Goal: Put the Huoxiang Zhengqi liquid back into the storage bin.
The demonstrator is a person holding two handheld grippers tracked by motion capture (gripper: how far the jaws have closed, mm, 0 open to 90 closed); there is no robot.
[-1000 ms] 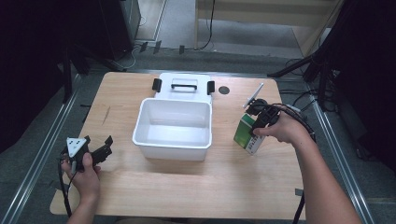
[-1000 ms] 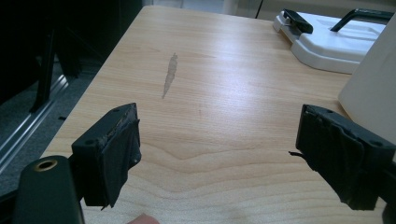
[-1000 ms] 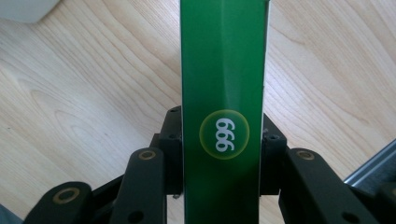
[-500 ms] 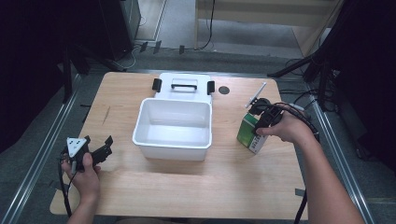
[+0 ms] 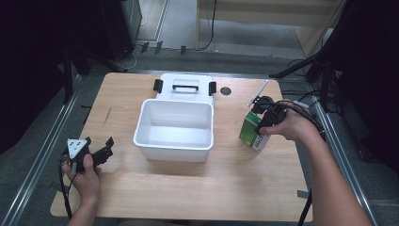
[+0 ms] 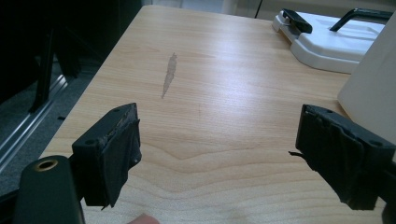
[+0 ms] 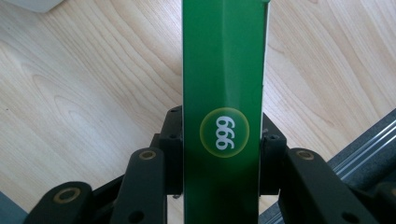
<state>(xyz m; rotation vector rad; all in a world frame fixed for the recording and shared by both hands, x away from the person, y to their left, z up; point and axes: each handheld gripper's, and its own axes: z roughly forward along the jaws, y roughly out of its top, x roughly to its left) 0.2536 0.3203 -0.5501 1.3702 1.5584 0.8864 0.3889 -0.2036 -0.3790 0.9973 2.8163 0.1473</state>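
A green and white carton (image 5: 252, 132) stands at the right of the wooden table (image 5: 197, 197), with my right gripper (image 5: 263, 118) shut on it from above. In the right gripper view the green carton (image 7: 224, 93) with a "999" badge sits clamped between the two black jaws. An open white bin (image 5: 175, 129) sits mid-table, its lid (image 5: 186, 87) with a black handle lying flat behind it. My left gripper (image 5: 109, 147) rests open near the table's left front; its fingertips (image 6: 112, 154) stand wide apart over bare wood with nothing between them.
A thin white stick (image 5: 258, 93) and a dark round hole (image 5: 226, 91) lie at the back right. Metal rails (image 5: 42, 155) run along both table sides. The bin's wall (image 6: 373, 88) is close on the left gripper's right side.
The right gripper with the carton has shifted slightly right and toward the front of the table. The left gripper has stayed put.
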